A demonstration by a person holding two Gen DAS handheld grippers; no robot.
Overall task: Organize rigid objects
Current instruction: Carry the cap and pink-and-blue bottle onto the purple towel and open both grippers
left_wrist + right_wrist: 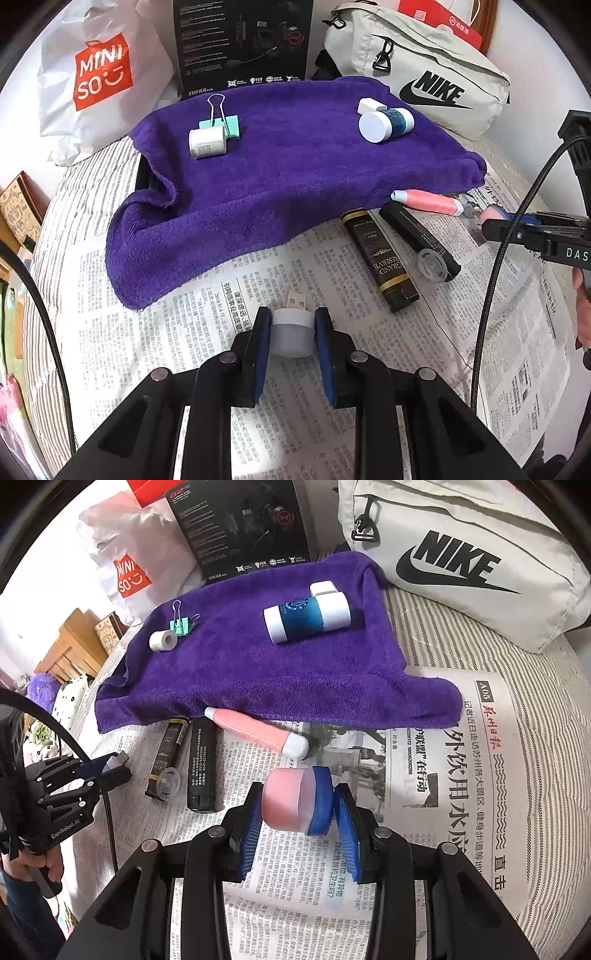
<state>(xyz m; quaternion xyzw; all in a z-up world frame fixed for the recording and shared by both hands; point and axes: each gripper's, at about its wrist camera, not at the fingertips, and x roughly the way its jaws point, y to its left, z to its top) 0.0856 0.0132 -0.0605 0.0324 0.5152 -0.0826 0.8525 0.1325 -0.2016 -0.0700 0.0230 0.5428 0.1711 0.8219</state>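
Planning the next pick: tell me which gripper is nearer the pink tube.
Right. The right gripper, shut on a pink jar, sits just in front of the pink tube. The left gripper, holding a USB light, is farther off, beyond the two black items.

1. the left gripper [291,332] had a matte black linkage frame with round silver pivot screws and ribbed blue pads [260,347].
2. the right gripper [297,810] was built the same; seen from the left wrist, its side bore white letters "das".
3. a black braided cable [491,295] ran beside it.
4. white "genrobot.ai" lettering marked the left gripper's body.
5. a bare-skinned hand [40,866] gripped its handle.
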